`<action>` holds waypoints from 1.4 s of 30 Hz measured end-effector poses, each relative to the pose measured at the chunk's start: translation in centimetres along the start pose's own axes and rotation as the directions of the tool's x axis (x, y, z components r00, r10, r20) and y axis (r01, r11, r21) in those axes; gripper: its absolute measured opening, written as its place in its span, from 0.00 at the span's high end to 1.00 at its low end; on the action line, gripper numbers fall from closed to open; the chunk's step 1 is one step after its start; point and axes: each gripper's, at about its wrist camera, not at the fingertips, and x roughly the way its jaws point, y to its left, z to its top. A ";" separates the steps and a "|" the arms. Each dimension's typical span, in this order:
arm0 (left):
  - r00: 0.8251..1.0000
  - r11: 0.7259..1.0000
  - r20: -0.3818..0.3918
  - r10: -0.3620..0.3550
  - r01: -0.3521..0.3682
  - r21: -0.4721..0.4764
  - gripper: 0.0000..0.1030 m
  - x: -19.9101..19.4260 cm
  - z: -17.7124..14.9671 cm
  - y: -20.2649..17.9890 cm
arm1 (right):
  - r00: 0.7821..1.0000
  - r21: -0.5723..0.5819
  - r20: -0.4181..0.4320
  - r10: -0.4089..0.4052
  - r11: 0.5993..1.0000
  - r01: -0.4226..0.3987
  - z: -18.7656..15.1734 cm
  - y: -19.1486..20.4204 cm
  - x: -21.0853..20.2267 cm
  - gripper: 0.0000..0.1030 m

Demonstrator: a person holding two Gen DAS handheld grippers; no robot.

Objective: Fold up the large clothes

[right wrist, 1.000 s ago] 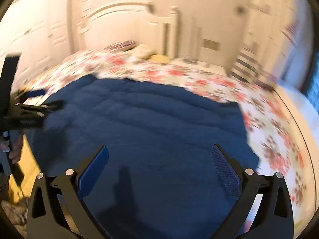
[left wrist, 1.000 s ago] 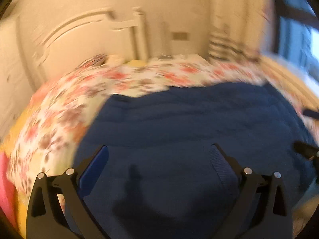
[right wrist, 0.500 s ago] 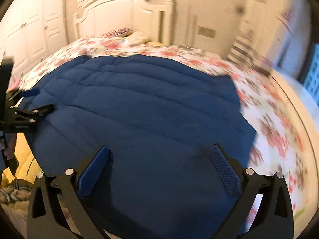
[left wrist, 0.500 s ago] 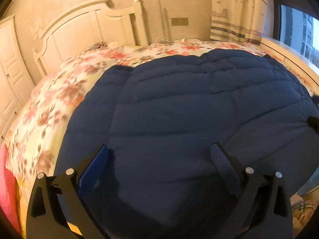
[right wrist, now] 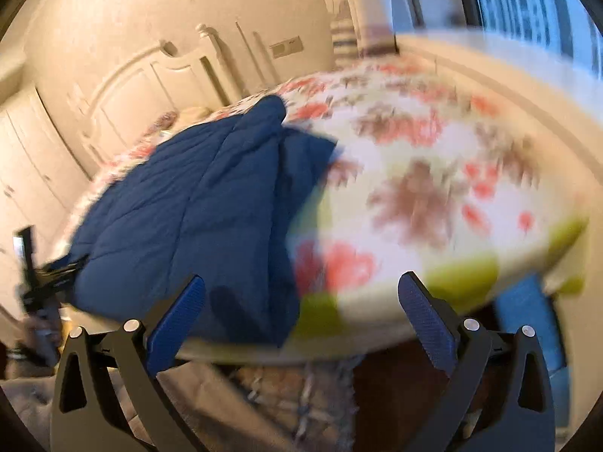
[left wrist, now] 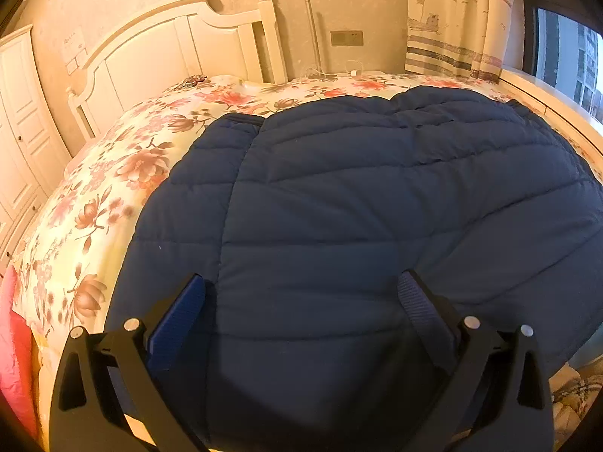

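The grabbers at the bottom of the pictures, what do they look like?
Both look alike. The left gripper and the right gripper each have two black, angular arms with cut-out holes and small round silver bolts. The jaws are lined with blue ribbed pads. No cables, markings or sleeves show in either view.

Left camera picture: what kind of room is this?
It looks like a bedroom. There is a bed with a white headboard and a flowery bedspread, with a big blue quilted coat spread on top. A curtain hangs by the window.
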 end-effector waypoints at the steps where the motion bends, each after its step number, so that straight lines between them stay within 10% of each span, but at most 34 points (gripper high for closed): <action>1: 1.000 1.000 -0.001 0.001 -0.001 0.000 0.02 0.1 0.0 0.0 | 0.999 0.011 -0.013 0.041 0.999 -0.041 -0.6 -0.1 0.1 0.10; 9: 1.000 1.000 0.001 0.007 -0.007 0.001 0.02 0.2 0.0 -0.1 | 0.975 0.003 -0.041 0.216 0.976 -0.216 -2.4 3.1 2.8 0.24; 23: 1.000 1.000 0.024 0.003 -0.003 0.001 0.02 0.4 -0.1 -0.3 | 0.973 -0.033 0.045 0.225 0.974 -0.224 -1.1 5.7 2.3 0.20; 36: 0.999 0.999 -0.034 -0.029 0.028 -0.019 0.03 -0.3 1.6 -0.5 | 0.981 0.193 0.025 0.194 0.962 -0.195 4.2 7.1 8.9 0.05; 38: 0.998 0.998 0.006 -0.056 0.056 -0.002 0.03 -1.3 3.6 -1.0 | 0.974 0.204 0.118 0.193 0.955 -0.214 4.0 6.1 8.4 0.41; 42: 0.998 0.998 0.021 -0.056 0.055 0.017 0.02 -0.2 9.0 -2.5 | 0.955 0.181 0.215 0.205 0.952 -0.245 3.3 5.5 6.5 0.62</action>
